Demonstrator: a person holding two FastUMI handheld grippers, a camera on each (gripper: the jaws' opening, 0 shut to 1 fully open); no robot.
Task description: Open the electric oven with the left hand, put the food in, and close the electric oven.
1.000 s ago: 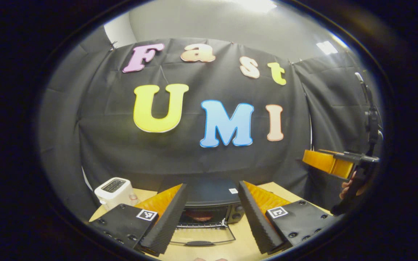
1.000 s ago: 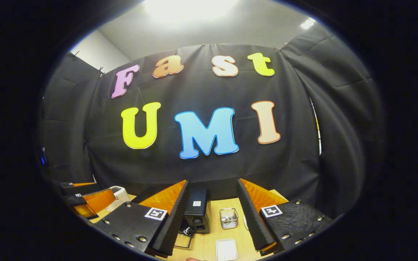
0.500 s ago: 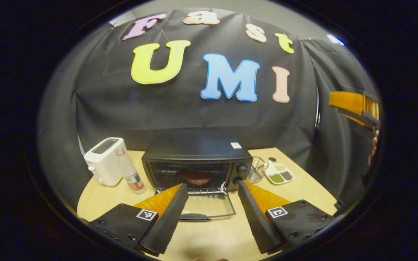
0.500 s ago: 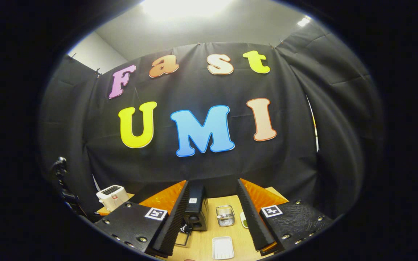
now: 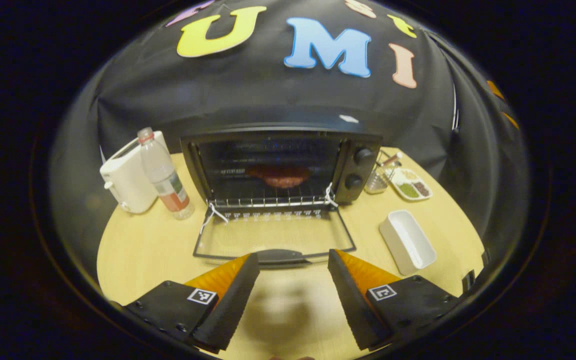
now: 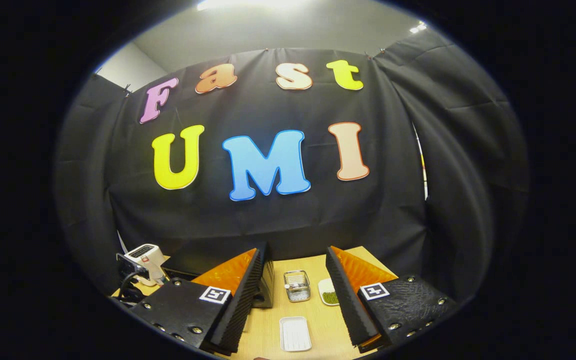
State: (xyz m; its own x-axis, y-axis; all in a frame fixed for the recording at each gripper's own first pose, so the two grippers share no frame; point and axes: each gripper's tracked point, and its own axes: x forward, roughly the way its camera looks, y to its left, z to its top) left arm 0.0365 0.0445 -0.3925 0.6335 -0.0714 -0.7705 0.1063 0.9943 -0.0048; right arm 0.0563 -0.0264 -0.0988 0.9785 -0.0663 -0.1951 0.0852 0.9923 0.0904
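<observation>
Sitting on the open oven's (image 5: 278,160) rack, the food (image 5: 279,176); both hand-held grippers spread apart, empty.

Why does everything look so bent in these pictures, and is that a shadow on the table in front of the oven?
Left gripper view: the fisheye lens bows the table edge and oven; a soft, blurred shadow lies on the table between the left claw's fingers, short of the open door. Right gripper view: a ceiling light glares white at the top; the cloth wall curves.
</observation>
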